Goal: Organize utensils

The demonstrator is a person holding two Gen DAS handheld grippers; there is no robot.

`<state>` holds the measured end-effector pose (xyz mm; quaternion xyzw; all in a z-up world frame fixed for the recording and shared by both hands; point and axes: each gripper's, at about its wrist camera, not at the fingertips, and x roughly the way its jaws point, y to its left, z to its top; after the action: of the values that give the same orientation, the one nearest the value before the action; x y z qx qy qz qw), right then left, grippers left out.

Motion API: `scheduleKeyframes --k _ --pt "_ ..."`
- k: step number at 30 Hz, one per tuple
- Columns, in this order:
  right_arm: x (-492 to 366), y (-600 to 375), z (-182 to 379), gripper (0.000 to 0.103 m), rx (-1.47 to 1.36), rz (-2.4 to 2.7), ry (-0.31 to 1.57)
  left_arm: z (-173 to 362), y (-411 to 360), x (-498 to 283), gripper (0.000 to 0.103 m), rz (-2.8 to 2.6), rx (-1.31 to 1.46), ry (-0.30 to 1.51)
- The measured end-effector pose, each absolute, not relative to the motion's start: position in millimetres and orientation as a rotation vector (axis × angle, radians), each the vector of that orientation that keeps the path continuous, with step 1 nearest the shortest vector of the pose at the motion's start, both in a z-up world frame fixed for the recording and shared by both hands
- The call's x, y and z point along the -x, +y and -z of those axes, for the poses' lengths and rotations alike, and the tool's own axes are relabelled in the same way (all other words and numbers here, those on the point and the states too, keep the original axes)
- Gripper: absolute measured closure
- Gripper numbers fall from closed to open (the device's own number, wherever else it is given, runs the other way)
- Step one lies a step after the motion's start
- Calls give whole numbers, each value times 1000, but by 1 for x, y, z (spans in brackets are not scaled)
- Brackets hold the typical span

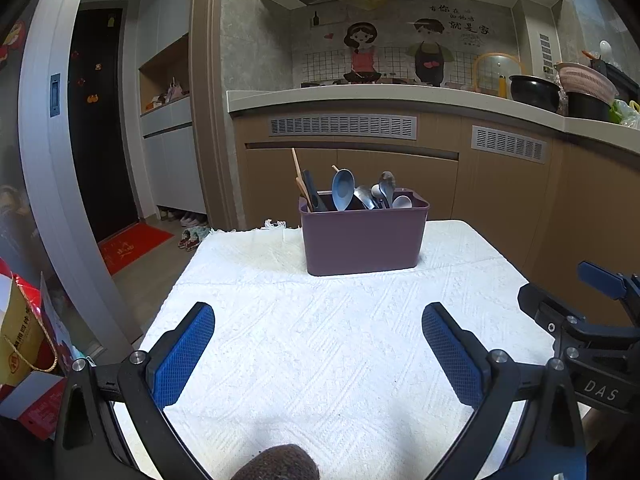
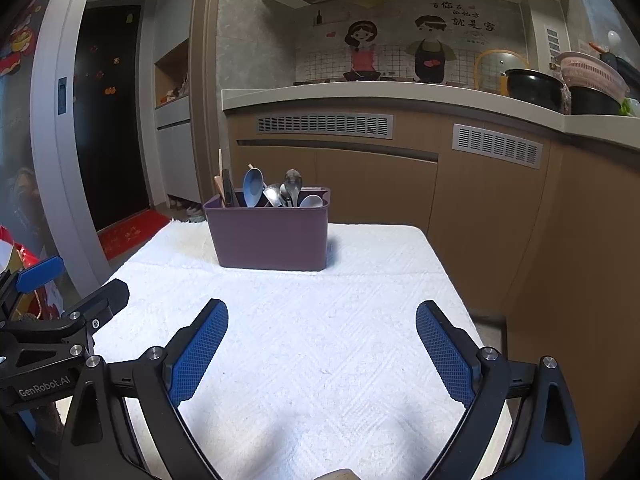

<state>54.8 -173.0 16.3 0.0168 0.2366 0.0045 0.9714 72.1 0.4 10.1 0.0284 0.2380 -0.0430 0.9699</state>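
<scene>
Left hand-held gripper (image 1: 318, 354) and right hand-held gripper (image 2: 322, 352) both spread wide, nothing between the pads, hovering side by side over the white-cloth surface (image 1: 340, 340). Purple bin (image 1: 363, 236) sits straight ahead of both, well apart, at the surface's far end. It holds upright utensils: blue spoon (image 1: 343, 189), metal spoons (image 1: 387, 184), wooden chopsticks (image 1: 298, 168).

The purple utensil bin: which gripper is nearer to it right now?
Too close to call. The left gripper faces the purple bin almost head-on. The right gripper has it ahead and slightly to its left. Both are open, well short of it.
</scene>
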Motion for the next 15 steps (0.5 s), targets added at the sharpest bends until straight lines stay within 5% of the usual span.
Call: scheduleKeyframes --k 15 --pt "-57 -174 -14 8 -28 -19 487 -11 -2 -71 0 92 -55 483"
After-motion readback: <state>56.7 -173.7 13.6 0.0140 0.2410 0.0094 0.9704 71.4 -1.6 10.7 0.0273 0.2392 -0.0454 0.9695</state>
